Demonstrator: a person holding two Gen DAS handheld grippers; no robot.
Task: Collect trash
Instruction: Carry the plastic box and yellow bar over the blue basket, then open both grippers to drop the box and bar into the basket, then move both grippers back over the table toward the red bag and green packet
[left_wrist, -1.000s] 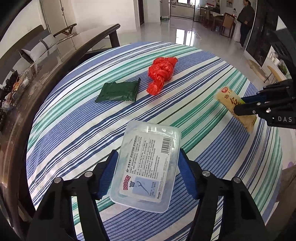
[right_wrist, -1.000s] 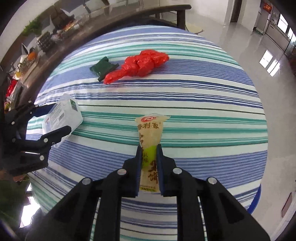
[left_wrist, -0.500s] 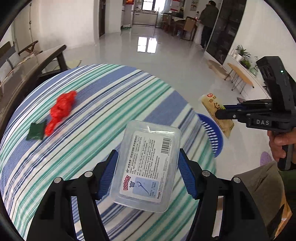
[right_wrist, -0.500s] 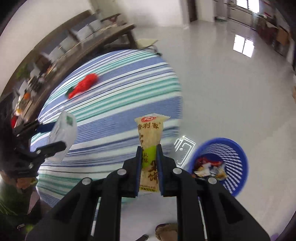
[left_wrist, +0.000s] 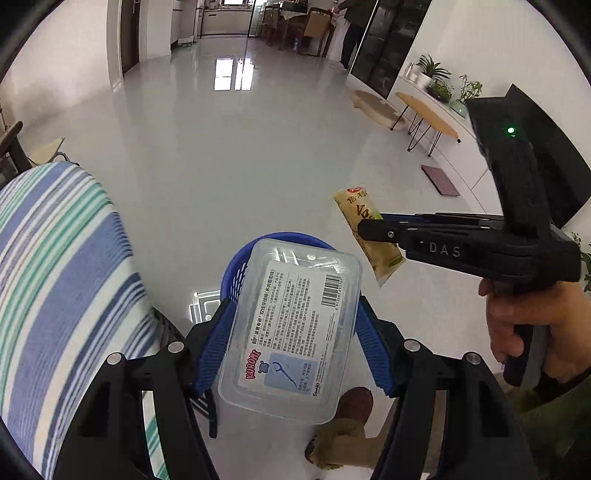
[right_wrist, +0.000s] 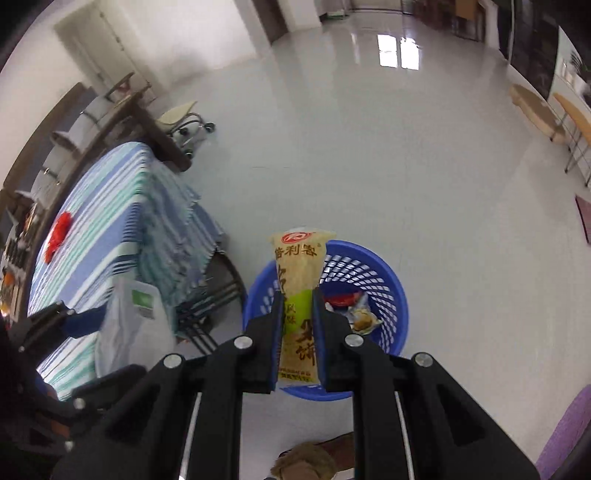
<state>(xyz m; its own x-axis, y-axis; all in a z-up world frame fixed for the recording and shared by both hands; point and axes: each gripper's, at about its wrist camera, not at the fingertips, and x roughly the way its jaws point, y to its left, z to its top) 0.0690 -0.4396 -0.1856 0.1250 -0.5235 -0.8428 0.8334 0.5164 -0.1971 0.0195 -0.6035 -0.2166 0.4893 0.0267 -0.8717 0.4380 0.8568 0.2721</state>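
My left gripper (left_wrist: 291, 332) is shut on a clear plastic floss-pick box (left_wrist: 291, 332), held above a blue mesh basket (left_wrist: 236, 273) on the floor; the box hides most of the basket. My right gripper (right_wrist: 298, 306) is shut on a yellow-green snack wrapper (right_wrist: 300, 266) and hangs over the blue basket (right_wrist: 384, 280), which holds some wrappers (right_wrist: 354, 310). In the left wrist view the right gripper (left_wrist: 369, 230) and its wrapper (left_wrist: 369, 236) are to the right of the box. In the right wrist view the box (right_wrist: 133, 325) shows at the left.
The table with striped cloth (left_wrist: 55, 266) is at the left, with a red plastic bag (right_wrist: 57, 232) on the striped cloth (right_wrist: 107, 225). A person's shoe (left_wrist: 354, 402) stands near the basket. A hand (left_wrist: 532, 325) grips the right tool. Glossy floor stretches beyond.
Both grippers have swung away from the table to the floor basket, carrying the box and the wrapper. The table has slid to the left edge of both views.
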